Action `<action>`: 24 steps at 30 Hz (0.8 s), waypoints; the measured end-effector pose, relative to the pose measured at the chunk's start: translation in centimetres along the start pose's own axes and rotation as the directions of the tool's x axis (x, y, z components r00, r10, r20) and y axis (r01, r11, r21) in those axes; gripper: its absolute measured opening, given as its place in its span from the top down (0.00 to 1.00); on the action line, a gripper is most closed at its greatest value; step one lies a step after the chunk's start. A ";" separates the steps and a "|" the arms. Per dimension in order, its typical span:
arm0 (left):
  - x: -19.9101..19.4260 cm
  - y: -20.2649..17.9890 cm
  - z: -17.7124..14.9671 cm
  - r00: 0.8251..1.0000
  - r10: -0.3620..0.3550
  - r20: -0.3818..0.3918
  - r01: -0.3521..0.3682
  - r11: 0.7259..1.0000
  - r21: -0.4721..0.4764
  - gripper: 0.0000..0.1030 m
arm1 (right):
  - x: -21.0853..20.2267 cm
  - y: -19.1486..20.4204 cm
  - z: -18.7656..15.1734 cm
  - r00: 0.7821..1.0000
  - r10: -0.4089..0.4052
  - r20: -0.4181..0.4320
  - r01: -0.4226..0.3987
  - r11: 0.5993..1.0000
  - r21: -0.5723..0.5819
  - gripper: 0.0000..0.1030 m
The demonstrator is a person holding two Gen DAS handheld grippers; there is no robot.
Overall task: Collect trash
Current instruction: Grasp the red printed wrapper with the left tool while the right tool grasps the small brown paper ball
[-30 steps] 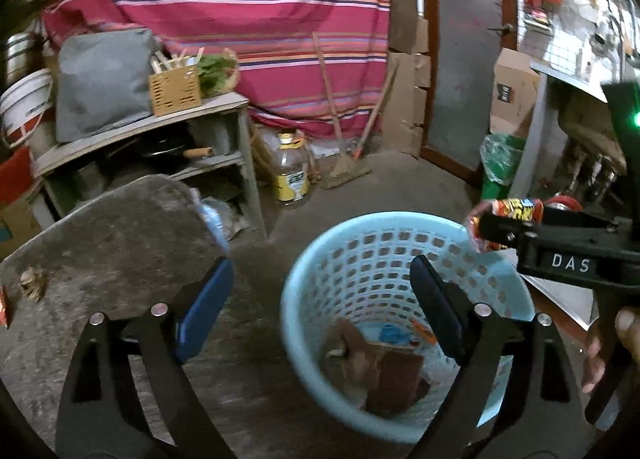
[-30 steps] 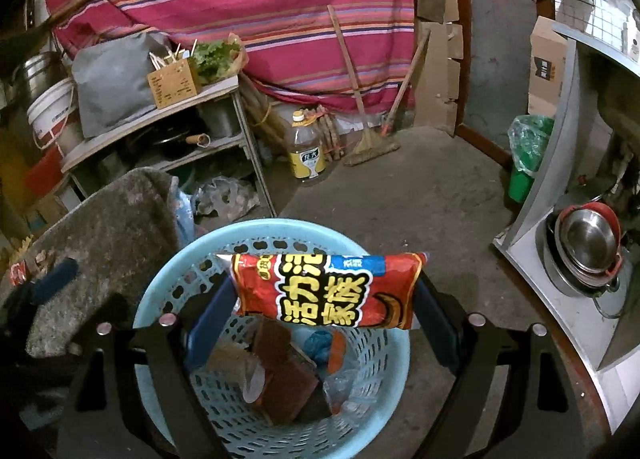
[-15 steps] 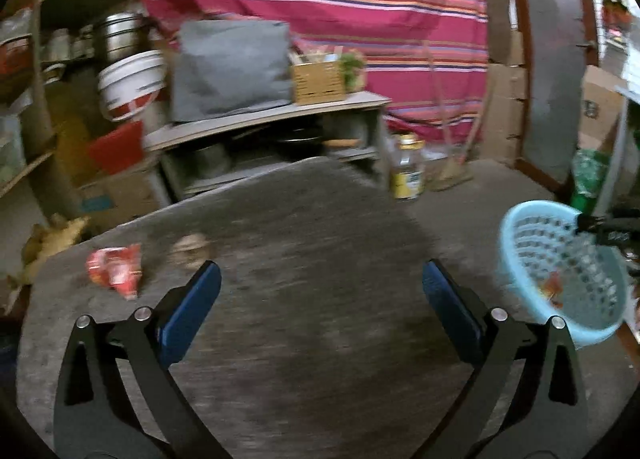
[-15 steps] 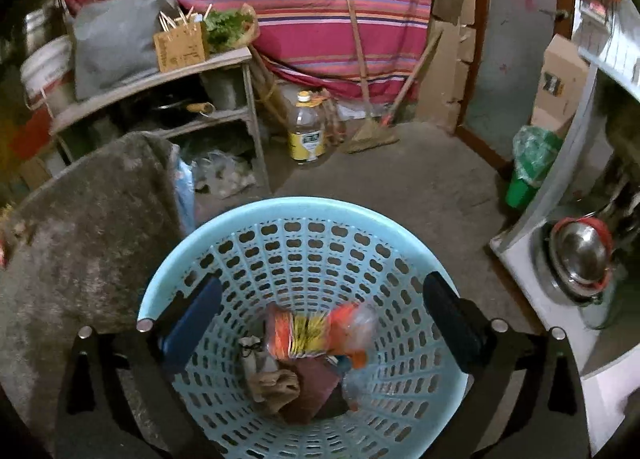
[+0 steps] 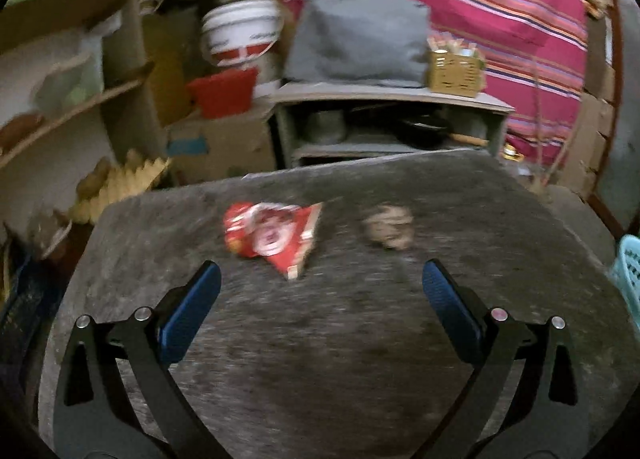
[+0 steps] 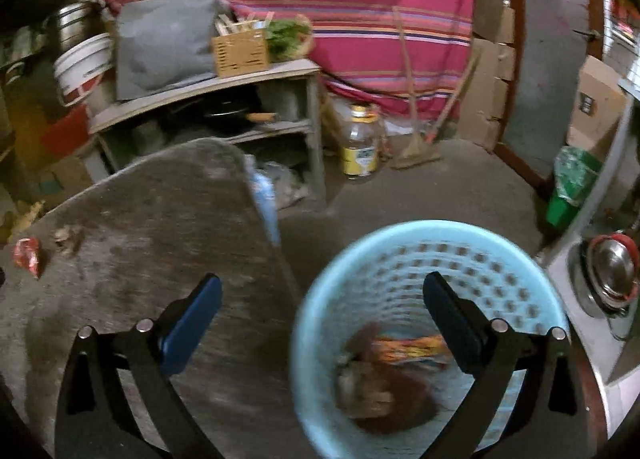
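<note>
left wrist view: the left fingers [image 5: 320,291] are spread wide and empty, and have just been opening. a red wrapper [image 5: 272,237] lies just ahead and slightly left of them on the worktop [image 5: 360,359], its long axis roughly crosswise, with a brown wad [image 5: 388,227] beside it. the right fingers [image 6: 320,299], also wide and empty, hang at the basket [image 6: 320,299], well apart; the left is nearer.

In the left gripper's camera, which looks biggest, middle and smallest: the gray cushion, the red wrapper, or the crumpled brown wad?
1. Gray cushion, though it sits farthest away.
2. Red wrapper.
3. Crumpled brown wad, clearly the smallest.
</note>
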State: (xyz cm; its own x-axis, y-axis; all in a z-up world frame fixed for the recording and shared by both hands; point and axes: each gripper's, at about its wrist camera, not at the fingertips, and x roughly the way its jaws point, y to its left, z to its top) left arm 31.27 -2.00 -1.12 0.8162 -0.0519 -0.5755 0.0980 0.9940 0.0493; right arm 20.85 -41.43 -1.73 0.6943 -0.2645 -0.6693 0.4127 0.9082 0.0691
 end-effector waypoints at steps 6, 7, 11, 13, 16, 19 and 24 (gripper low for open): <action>3.1 4.5 -0.4 0.998 0.019 -0.058 -0.024 0.997 -0.072 0.05 | 1.8 6.3 -0.2 0.998 0.058 -0.029 -0.061 0.994 -0.088 0.04; 3.5 4.7 -0.4 0.998 0.022 -0.063 -0.027 0.997 -0.074 0.05 | 2.1 7.5 -0.3 0.998 0.060 -0.033 -0.064 0.992 -0.113 0.04; 6.4 5.5 -0.3 0.994 0.006 -0.112 -0.016 0.996 -0.086 0.06 | 2.8 10.9 -0.4 0.998 0.054 -0.039 -0.060 0.980 -0.188 0.04; 7.7 5.2 0.0 0.992 0.002 -0.124 -0.010 0.998 -0.064 0.06 | 3.1 12.0 -0.5 0.997 0.058 -0.044 -0.065 0.976 -0.209 0.04; 9.0 4.4 0.7 0.992 0.028 -0.120 -0.030 0.999 -0.018 0.06 | 3.7 13.3 -0.4 0.997 0.057 -0.056 -0.068 0.970 -0.233 0.04; 10.5 4.2 1.6 0.992 0.005 -0.122 -0.007 1.000 -0.013 0.06 | 4.4 13.9 -0.3 0.996 0.055 -0.073 -0.072 0.967 -0.244 0.04; 12.6 4.0 2.1 0.987 -0.035 -0.155 0.033 0.999 -0.010 0.06 | 5.2 14.2 0.2 0.991 0.093 -0.094 -0.113 0.966 -0.231 0.04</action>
State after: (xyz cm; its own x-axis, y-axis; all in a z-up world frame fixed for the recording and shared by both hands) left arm 43.15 1.14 -6.44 0.7144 -0.0707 -0.6961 0.1197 0.9926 0.0221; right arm 30.37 -29.97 -4.08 0.6712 -0.1470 -0.7266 0.1844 0.9824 -0.0284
